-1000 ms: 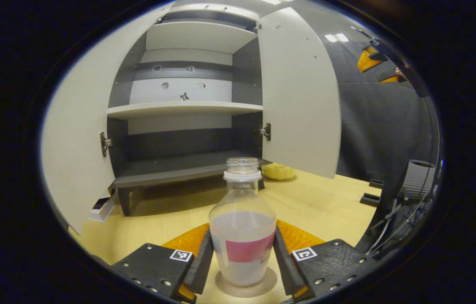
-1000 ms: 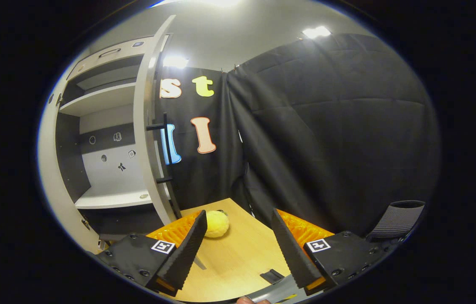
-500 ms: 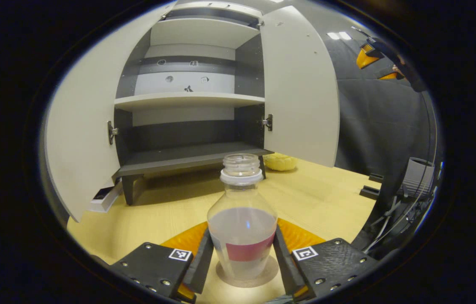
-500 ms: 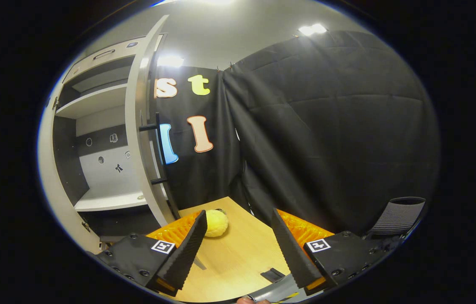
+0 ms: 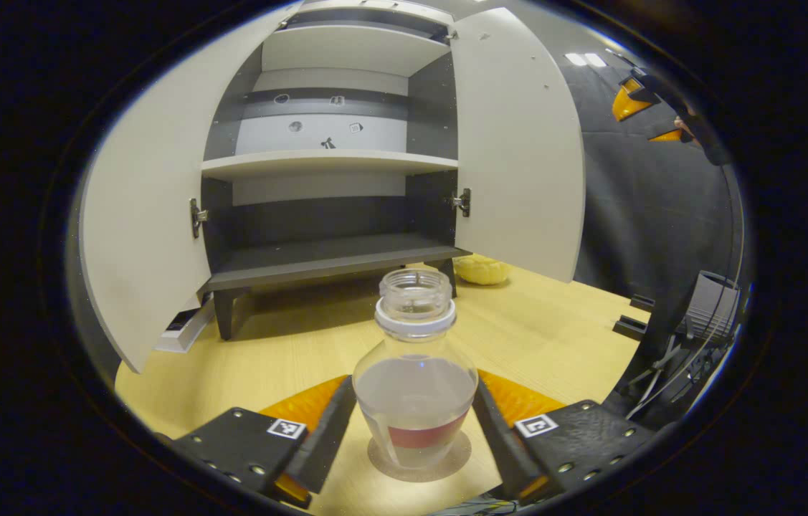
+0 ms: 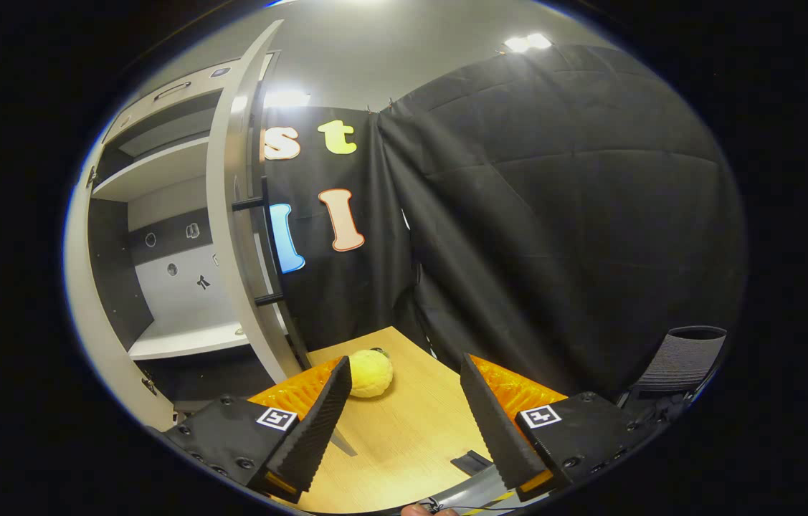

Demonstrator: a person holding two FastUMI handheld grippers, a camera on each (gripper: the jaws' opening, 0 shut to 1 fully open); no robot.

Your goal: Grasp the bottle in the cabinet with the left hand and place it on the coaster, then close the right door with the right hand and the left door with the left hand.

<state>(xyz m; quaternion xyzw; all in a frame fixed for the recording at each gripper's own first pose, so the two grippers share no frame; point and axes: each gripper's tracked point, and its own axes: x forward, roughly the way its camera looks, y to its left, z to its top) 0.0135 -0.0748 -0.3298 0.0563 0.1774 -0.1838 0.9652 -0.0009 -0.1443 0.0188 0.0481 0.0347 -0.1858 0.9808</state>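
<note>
Left gripper view: bottle (image 5: 414, 387) on coaster (image 5: 455, 461)

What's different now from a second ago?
The left gripper has opened: its fingers now stand just clear of the bottle, which they were pressing before. The bottle stays upright on the coaster. The right gripper stays open near the right door; both doors stay open.

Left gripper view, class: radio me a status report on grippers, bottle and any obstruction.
Left gripper flanks bottle, grip unconfirmed. Bottle upright on coaster. Right gripper open, empty. Both cabinet doors open; nothing blocking.
</note>
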